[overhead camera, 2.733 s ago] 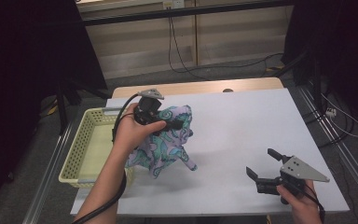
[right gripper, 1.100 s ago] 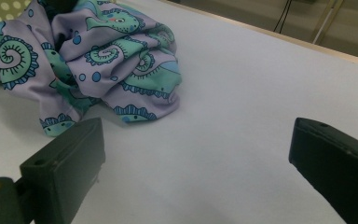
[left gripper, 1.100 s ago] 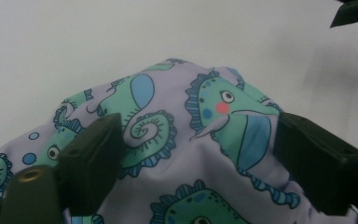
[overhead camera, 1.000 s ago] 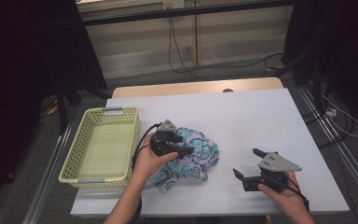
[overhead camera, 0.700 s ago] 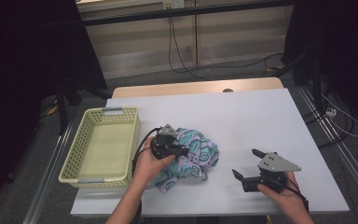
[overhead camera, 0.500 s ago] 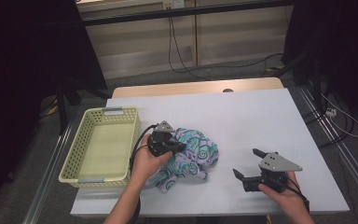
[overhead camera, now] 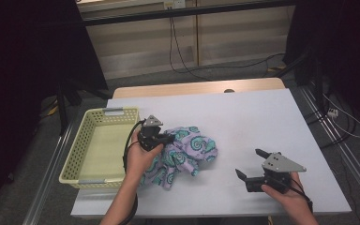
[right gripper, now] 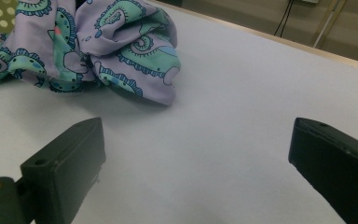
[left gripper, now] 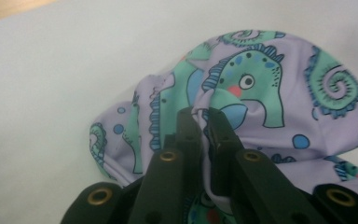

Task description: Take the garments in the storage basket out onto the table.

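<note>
Left tool (left gripper: 204, 126) jaws have just closed; right tool (overhead camera: 254, 165) jaws spread wide

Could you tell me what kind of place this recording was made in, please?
Probably a lab or workshop set up for recording handling tasks. A white table holds a crumpled patterned cloth beside a yellow basket, dark curtains hang at the sides, and cables trail across the floor.

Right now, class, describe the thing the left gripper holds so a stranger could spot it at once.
On the white table, just right of the yellow basket, lies a crumpled cloth. It is lilac, printed with green cartoon creatures and swirls, and pinched in the left gripper.
</note>
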`<state>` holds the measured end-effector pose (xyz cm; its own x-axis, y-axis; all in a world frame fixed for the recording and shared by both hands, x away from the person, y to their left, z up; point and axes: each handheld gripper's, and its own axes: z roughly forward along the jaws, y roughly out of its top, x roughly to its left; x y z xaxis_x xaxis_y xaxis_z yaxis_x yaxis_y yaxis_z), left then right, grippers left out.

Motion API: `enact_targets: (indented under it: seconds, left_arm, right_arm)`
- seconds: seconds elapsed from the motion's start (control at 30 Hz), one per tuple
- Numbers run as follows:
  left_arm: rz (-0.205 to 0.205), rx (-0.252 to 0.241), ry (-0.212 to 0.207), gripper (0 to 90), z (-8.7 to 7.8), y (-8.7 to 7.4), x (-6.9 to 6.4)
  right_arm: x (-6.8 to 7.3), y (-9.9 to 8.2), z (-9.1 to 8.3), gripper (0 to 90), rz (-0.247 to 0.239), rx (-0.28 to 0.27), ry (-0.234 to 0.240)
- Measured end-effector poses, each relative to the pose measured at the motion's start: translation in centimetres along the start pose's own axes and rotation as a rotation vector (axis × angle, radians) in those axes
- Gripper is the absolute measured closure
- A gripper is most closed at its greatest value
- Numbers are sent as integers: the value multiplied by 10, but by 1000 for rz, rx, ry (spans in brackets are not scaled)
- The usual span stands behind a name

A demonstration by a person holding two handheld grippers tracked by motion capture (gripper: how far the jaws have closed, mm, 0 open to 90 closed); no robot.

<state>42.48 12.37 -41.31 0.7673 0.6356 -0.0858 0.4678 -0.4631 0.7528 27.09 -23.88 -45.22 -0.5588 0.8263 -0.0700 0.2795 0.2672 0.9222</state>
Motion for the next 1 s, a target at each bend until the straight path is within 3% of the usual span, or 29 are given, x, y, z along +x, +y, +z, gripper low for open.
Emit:
enact_targets:
  seconds: [0.17, 0.33, 0.37, 0.47, 0.8, 0.9, 1.0]
  left_arm:
    - [5, 29, 3, 852, 18, -9, -2]
    - [-35, 9, -58, 853, 27, -11, -8]
    - [-18, 14, -60, 853, 27, -10, -9]
    - [-16, -5, -93, 853, 30, -8, -19]
    - [82, -6, -203, 853, 42, 3, -59]
    - [92, -13, -199, 847, 39, 6, -59]
    - [62, -31, -191, 837, 31, 7, -52]
  right_arm:
    - [1, 0, 0, 32, -5, 3, 3]
    - [0, 0, -1, 32, -8, 2, 0]
    - [-1, 0, -1, 32, -9, 0, 1]
    - [-1, 0, -1, 32, -8, -1, 0]
    - [-1, 1, -1, 32, -17, 4, -3]
    - [0, 1, 1, 33, -21, 7, -2]
    - [2, 2, 2, 32, -29, 18, 0]
